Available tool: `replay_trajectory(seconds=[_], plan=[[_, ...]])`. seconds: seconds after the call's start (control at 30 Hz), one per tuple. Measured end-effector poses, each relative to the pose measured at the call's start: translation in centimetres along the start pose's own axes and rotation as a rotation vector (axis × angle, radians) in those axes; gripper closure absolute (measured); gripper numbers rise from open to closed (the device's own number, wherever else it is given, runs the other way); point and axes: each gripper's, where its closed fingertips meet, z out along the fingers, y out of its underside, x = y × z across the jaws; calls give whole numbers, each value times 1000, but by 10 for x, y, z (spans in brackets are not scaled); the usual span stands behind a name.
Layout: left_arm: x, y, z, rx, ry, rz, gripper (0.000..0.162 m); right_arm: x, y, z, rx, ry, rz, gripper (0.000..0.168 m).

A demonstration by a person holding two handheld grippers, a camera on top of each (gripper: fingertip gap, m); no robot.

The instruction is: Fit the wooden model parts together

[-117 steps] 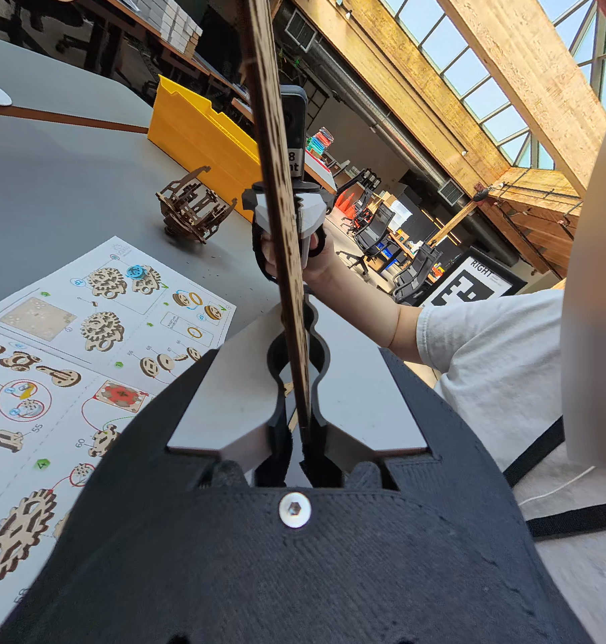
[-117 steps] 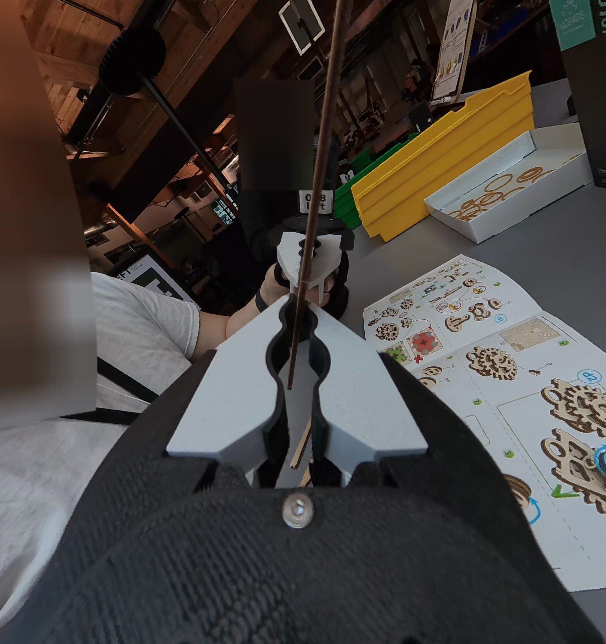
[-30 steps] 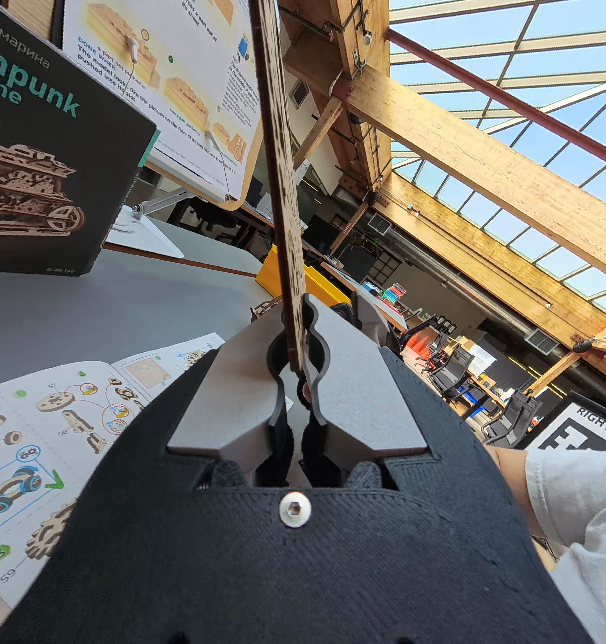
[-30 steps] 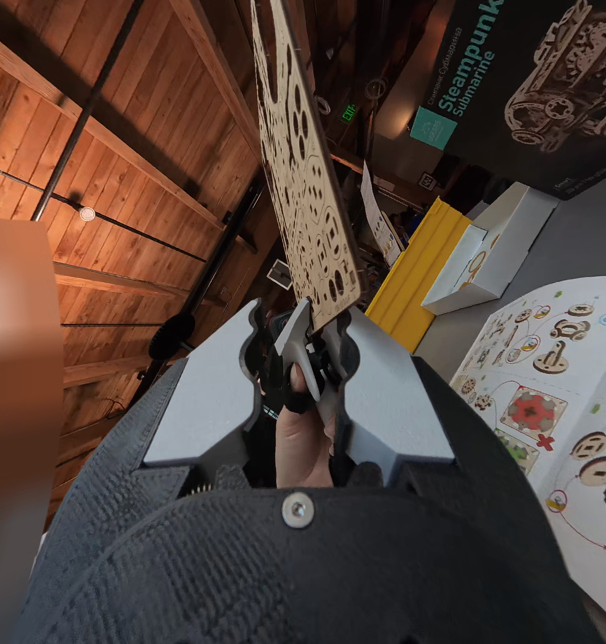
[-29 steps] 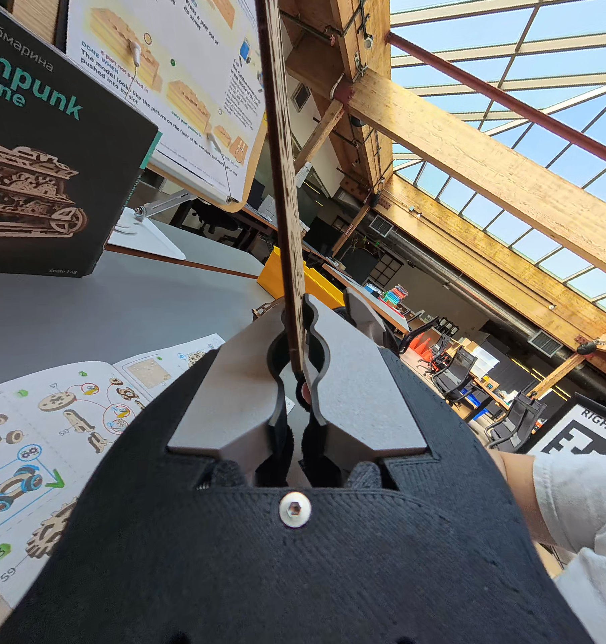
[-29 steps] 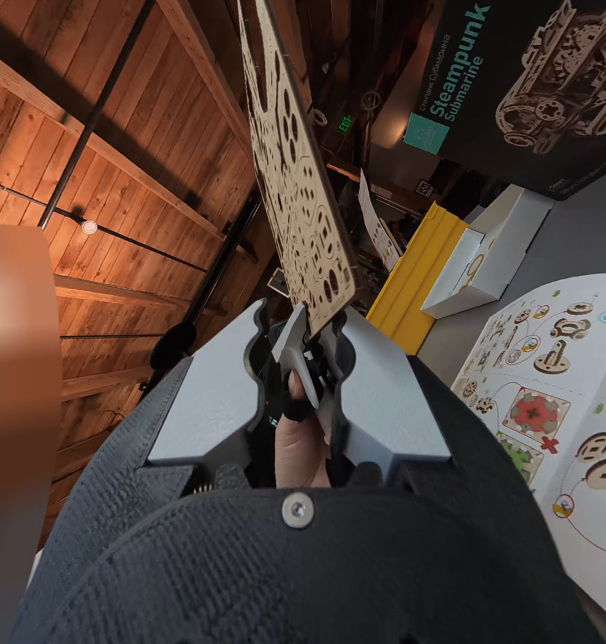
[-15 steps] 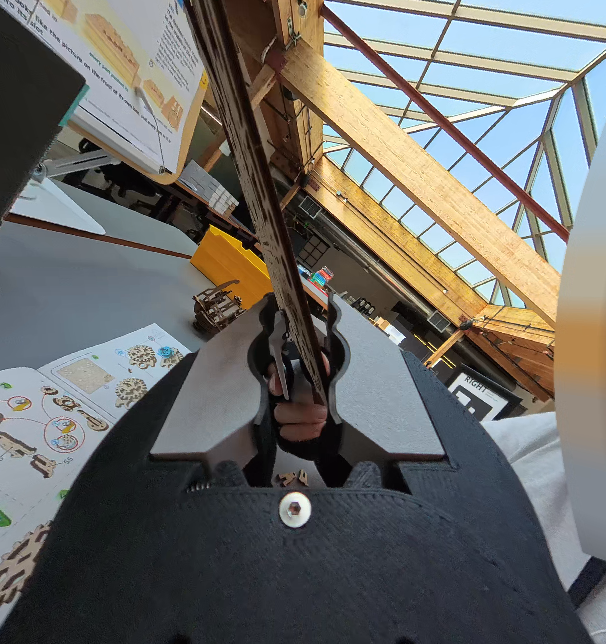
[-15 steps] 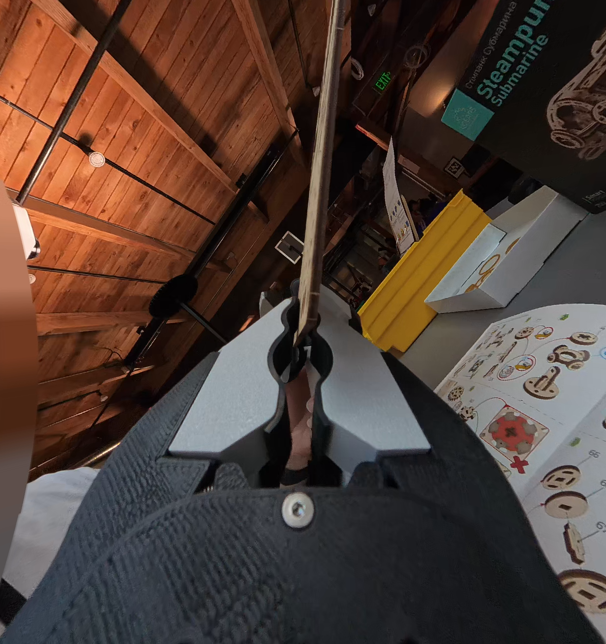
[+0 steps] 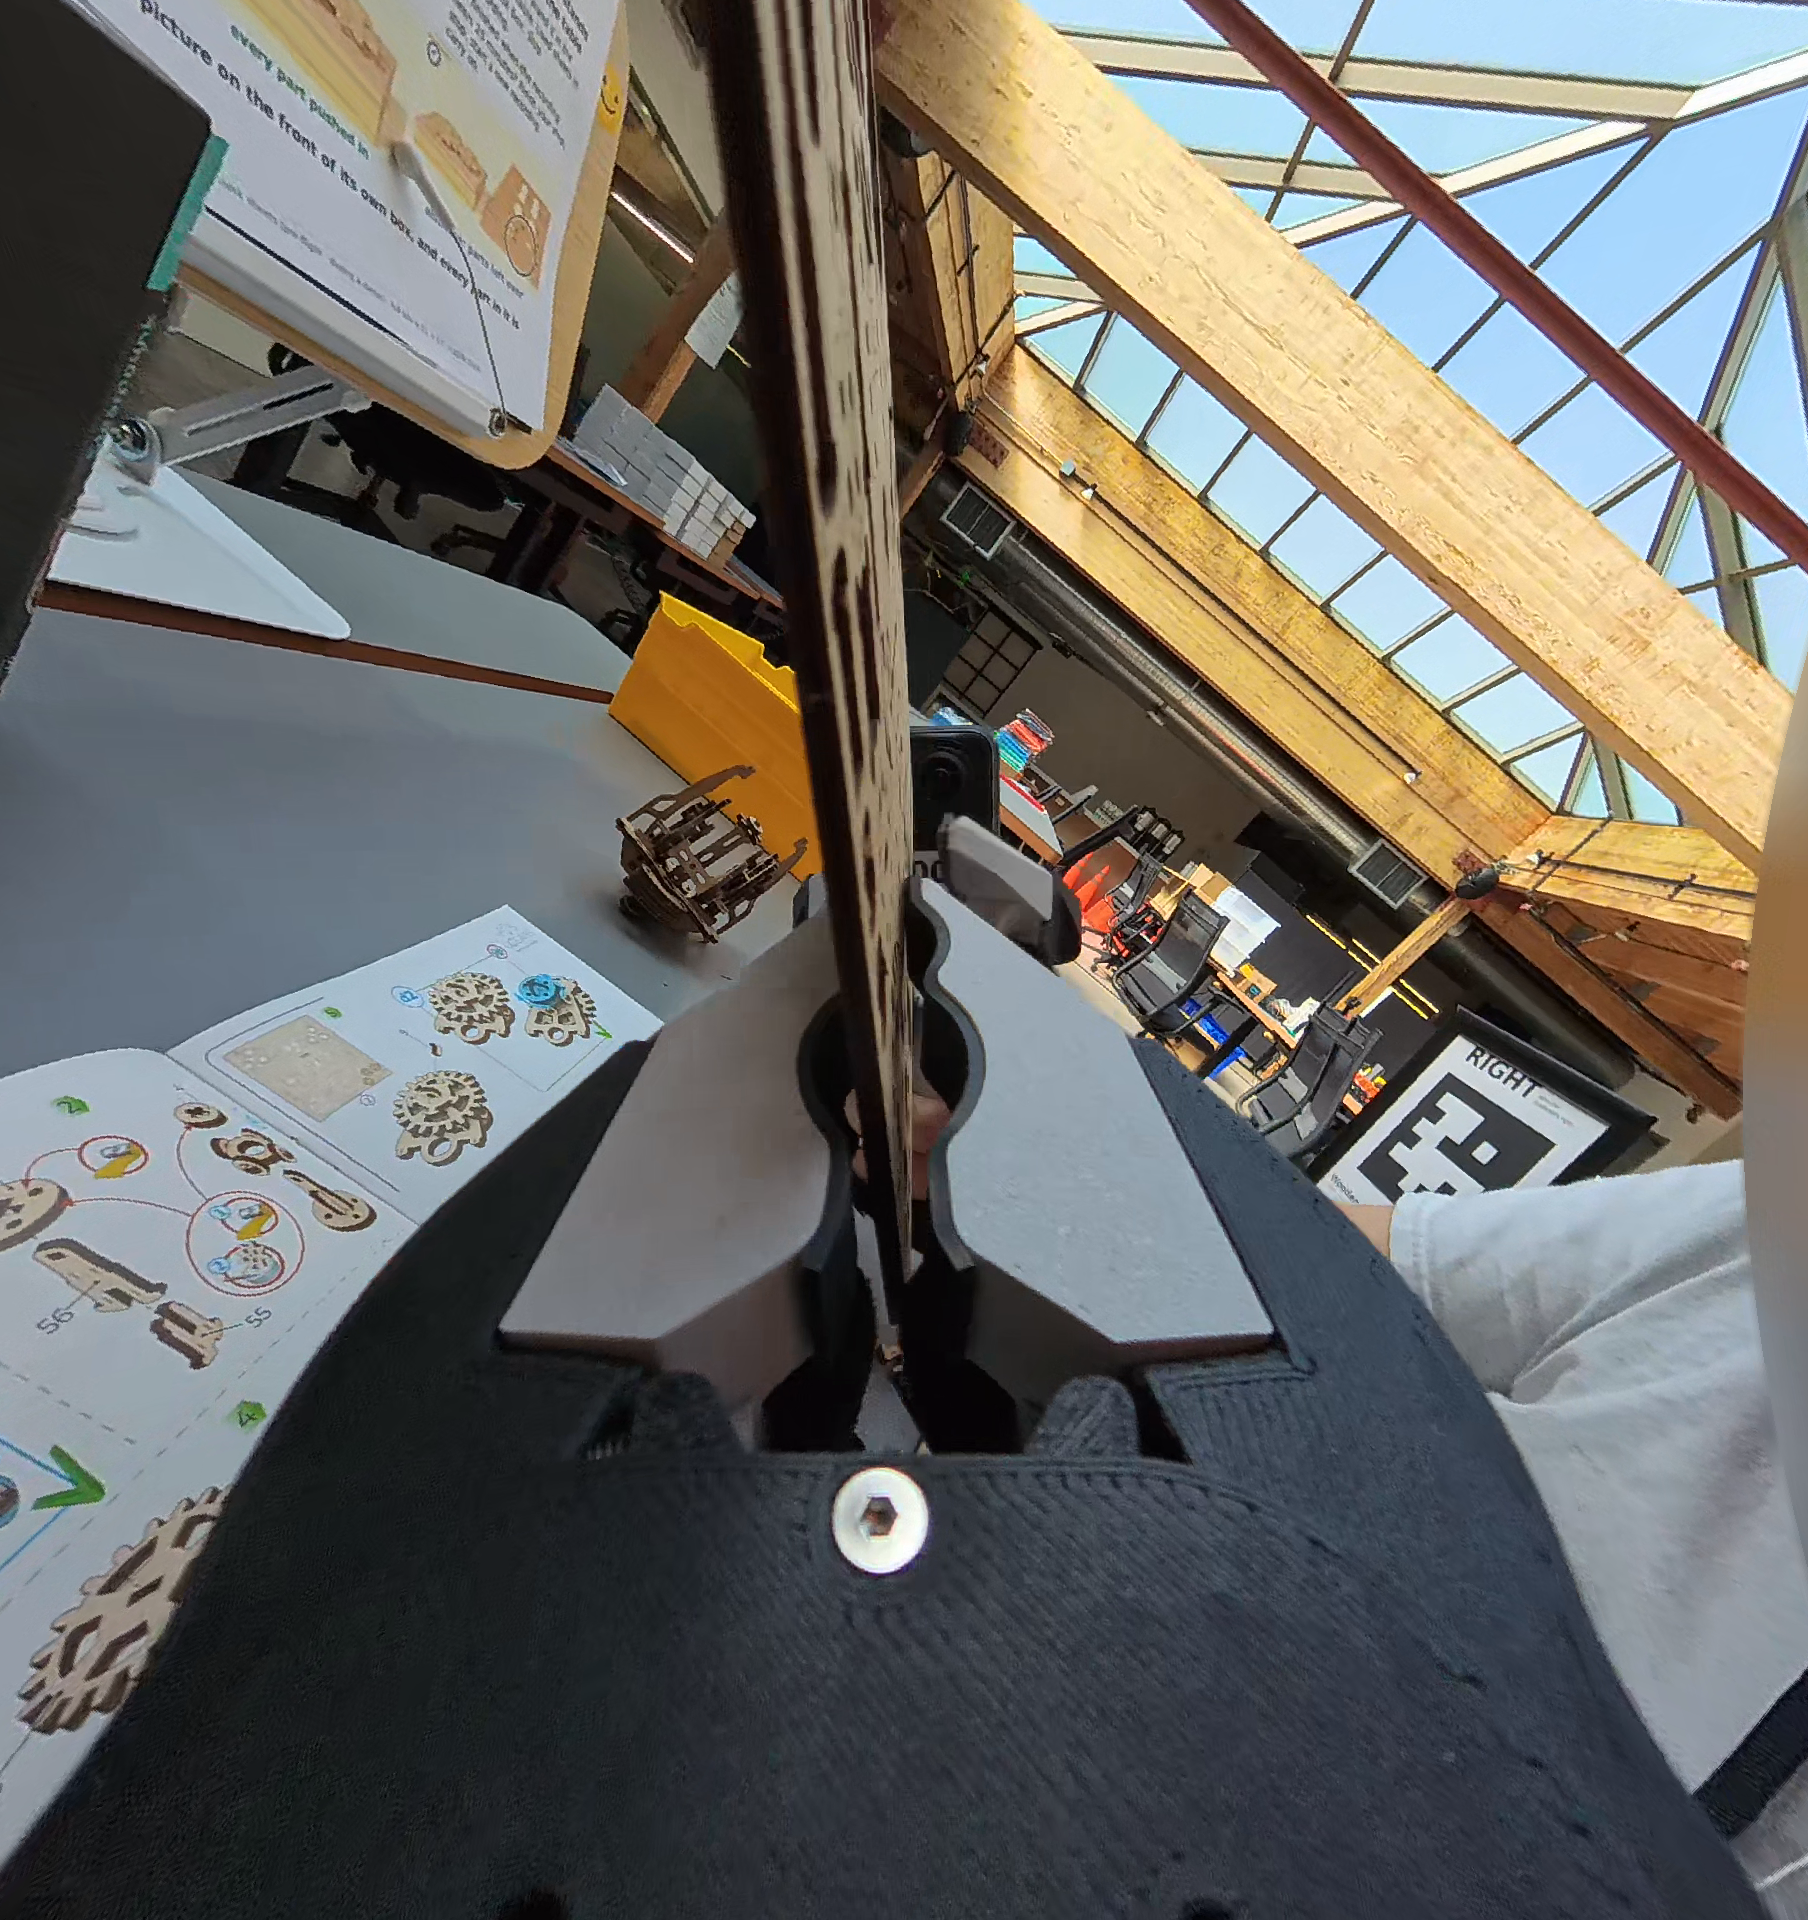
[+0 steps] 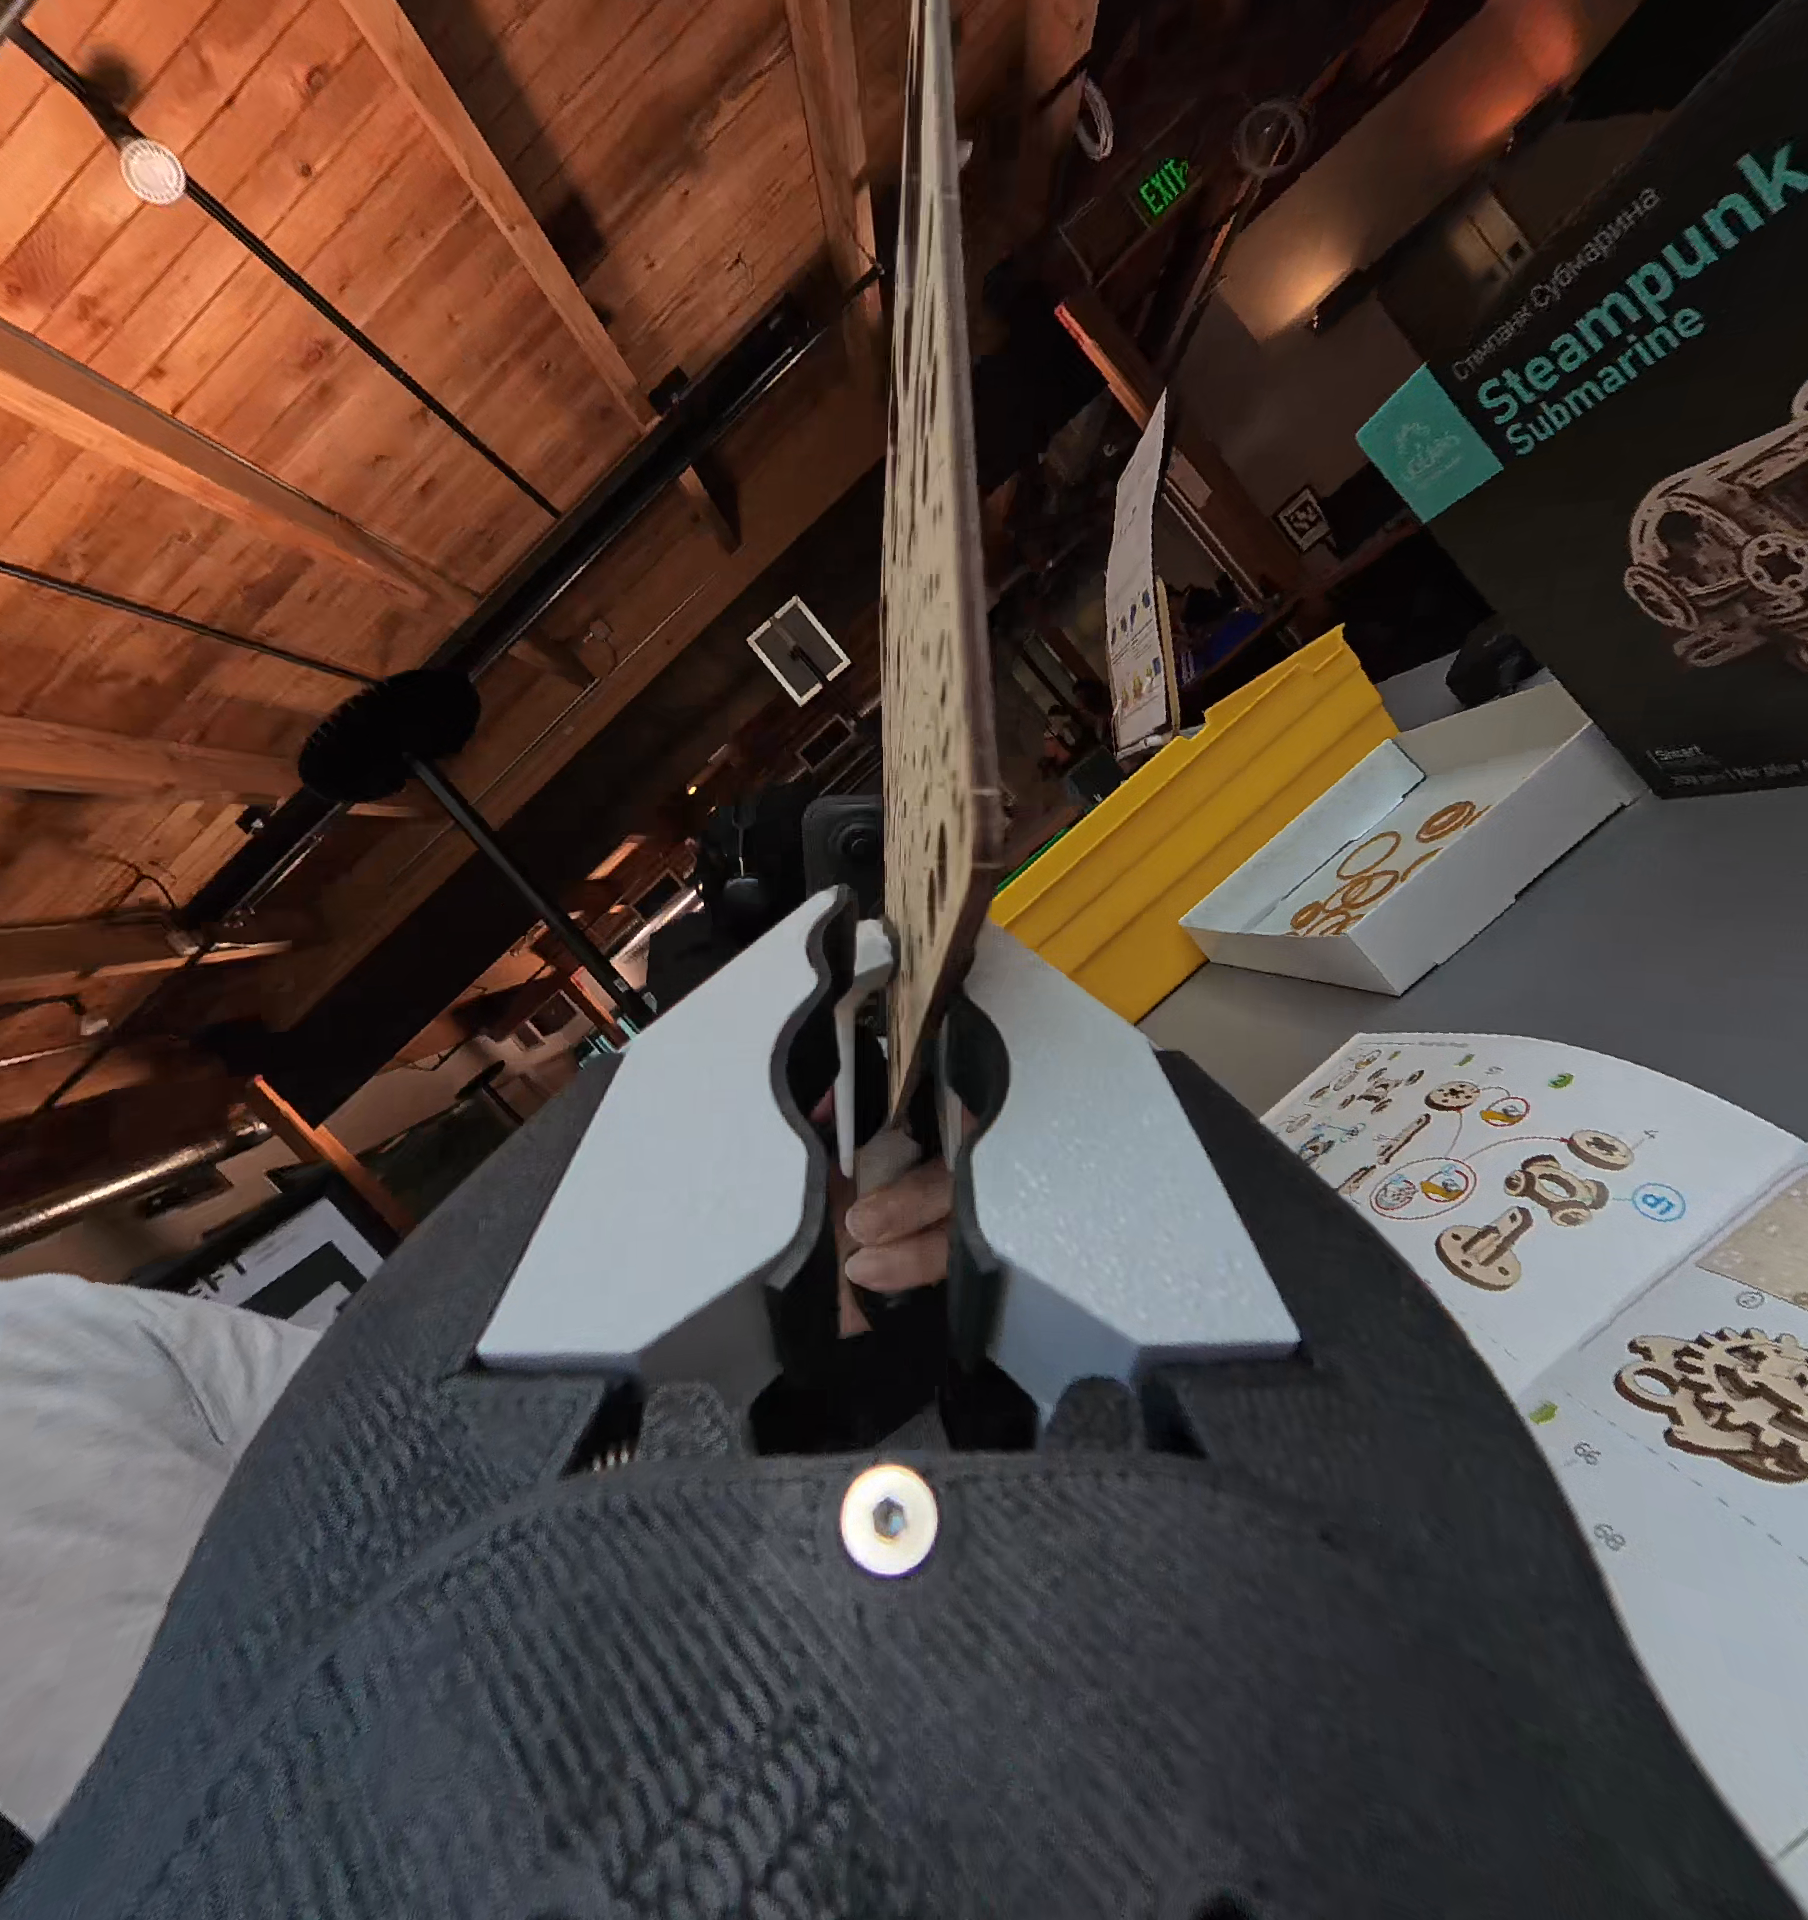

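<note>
On the grey table (image 9: 256, 810), from left to right, lie an open booklet (image 9: 204, 1174), a small part-built model (image 9: 697, 868) and, farther off, a yellow bin (image 9: 713, 707). The left gripper (image 9: 884, 1049) is closed on the lower edge of a wooden sheet (image 9: 827, 436) — held edge-on, rising out of frame. The right gripper (image 10: 905, 1049) stands slightly apart around that sheet (image 10: 931, 623) — whether it pinches it I cannot tell — with a white tray (image 10: 1399, 914) far right.

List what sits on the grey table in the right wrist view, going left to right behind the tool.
Wooden parts sheet held upright in the right tool → yellow bin → white tray of wooden rings → dark model box.
</note>
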Motion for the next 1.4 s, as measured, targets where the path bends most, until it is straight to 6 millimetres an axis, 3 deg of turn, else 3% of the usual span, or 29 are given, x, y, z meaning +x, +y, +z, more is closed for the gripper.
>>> replay_trajectory(seconds=[0.03, 0.1, 0.53, 0.83, 1.03, 1.23, 1.4], plan=[[-1, 3, 2, -2, -20, 23, 161, 1, -2, 2, 35, 6, 41, 149], [2, 6, 6, 0, -29, 51, 161, 3, 5, 6, 27, 27, 74, 165], [2, 3, 4, 39, -57, 74, 161, 3, 0, -2, 78, 10, 97, 165], [-2, 4, 6, 82, -105, 96, 162, 8, -3, -4, 233, 14, 234, 164], [1, 4, 9, 101, -80, 100, 161, 5, -5, -5, 236, -35, 260, 168], [0, 6, 10, 81, -87, 95, 161, 7, -4, -7, 196, -2, 188, 167], [10, 3, 9, 84, -95, 173, 161, -4, -4, -5, 179, 3, 96, 167]])
